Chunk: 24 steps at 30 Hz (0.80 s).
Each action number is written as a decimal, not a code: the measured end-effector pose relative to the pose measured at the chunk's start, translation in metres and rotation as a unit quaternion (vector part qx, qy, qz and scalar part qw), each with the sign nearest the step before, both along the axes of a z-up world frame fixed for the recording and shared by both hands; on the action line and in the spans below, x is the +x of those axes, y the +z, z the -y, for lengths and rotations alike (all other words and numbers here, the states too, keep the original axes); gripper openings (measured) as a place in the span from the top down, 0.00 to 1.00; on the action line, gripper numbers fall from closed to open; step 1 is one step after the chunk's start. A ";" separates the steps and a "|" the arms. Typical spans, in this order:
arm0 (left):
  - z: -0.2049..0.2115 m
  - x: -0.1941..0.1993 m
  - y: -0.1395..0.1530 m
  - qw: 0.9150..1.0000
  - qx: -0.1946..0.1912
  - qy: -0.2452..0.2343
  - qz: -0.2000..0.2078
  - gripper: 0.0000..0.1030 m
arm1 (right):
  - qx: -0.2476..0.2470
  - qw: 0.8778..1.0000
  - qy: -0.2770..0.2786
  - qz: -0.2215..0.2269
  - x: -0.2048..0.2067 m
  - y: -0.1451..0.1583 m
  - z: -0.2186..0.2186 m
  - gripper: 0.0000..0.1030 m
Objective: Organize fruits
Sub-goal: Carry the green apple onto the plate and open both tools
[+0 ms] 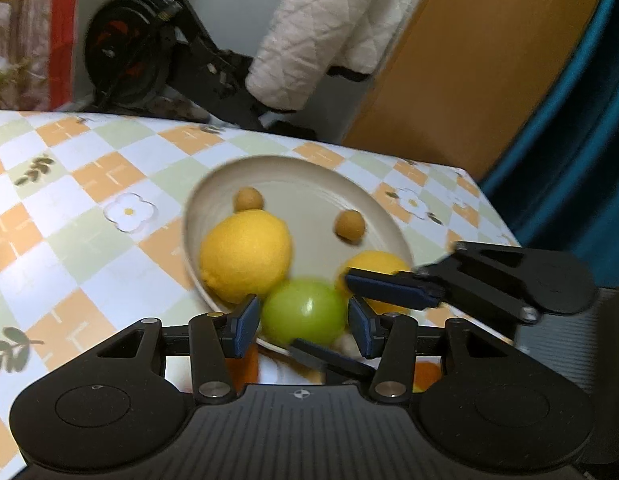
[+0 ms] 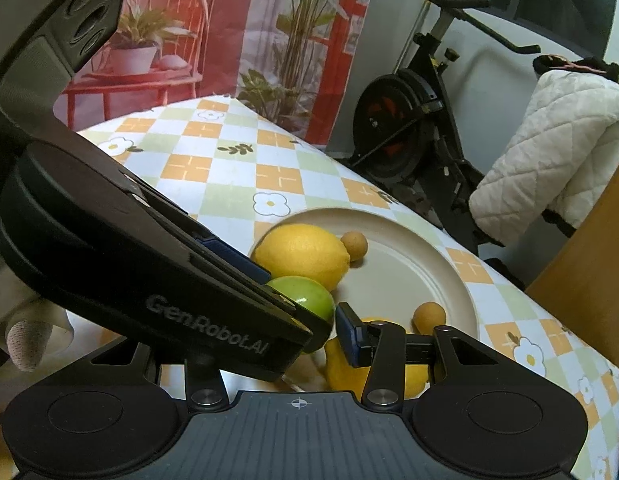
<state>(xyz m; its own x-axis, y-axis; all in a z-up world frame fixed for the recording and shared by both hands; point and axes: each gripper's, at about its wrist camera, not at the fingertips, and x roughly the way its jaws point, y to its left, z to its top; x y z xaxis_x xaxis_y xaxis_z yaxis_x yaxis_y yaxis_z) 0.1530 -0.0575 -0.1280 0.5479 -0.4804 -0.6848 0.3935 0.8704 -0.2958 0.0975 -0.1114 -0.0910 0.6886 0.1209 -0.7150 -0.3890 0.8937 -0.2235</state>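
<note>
On the table (image 1: 89, 184), which has a checked cloth in orange, green and white, stands a beige plate (image 1: 309, 184) with the fruits on it. At the left side of the plate lies a big lemon (image 1: 245, 254), and a small round brownish fruit (image 1: 248, 199) sits just behind it. A second small brownish fruit (image 1: 349, 225) lies more to the right, alone on the bare plate. At the near rim, the left gripper (image 1: 303, 320) has a green apple (image 1: 303, 312) between its jaws; both blue pads lie against the sides of the apple, so it is held (the picture is a little blurred here). Just right of the apple is a second lemon (image 1: 373, 264), partly hidden. The right gripper (image 1: 349, 320) comes in from the right over this lemon, with one finger above it and the other lower, in front of the apple. In the right wrist view only its right pad is visible, beside the lemon (image 2: 369, 376), and the left gripper (image 2: 299, 300) covers the rest; I cannot tell if these jaws press on something. Behind the table stand an exercise bike (image 1: 149, 44) and a white quilted cloth (image 1: 321, 28).
</note>
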 end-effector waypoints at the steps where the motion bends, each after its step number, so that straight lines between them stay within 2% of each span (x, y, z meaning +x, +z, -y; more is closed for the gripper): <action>1: -0.001 0.001 0.001 1.000 0.002 0.005 0.002 0.50 | -0.001 1.000 -0.002 0.003 -0.001 0.001 0.000 0.60; 8: -0.015 -0.010 0.017 1.000 -0.004 0.013 0.019 0.50 | 0.018 1.000 -0.016 0.012 -0.016 0.017 0.016 0.59; 12: -0.022 -0.020 0.031 0.999 0.007 0.015 0.036 0.50 | 0.042 0.998 -0.034 0.013 -0.029 0.028 0.033 0.60; 19: -0.030 -0.040 0.064 0.997 0.007 0.031 0.076 0.51 | 0.100 0.989 -0.094 0.055 -0.052 0.051 0.070 0.60; 24: -0.029 -0.049 0.090 0.992 0.017 0.036 0.118 0.51 | 0.115 0.983 -0.119 0.080 -0.060 0.066 0.088 0.60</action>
<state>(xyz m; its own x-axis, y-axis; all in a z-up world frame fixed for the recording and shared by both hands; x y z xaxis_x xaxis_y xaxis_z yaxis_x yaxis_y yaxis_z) 0.1037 -0.0285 -0.0376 0.7277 -0.4130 -0.5476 0.3841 0.9069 -0.1734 0.0375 -0.1998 -0.0252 0.8182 0.0891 -0.5680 -0.1392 0.9892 -0.0454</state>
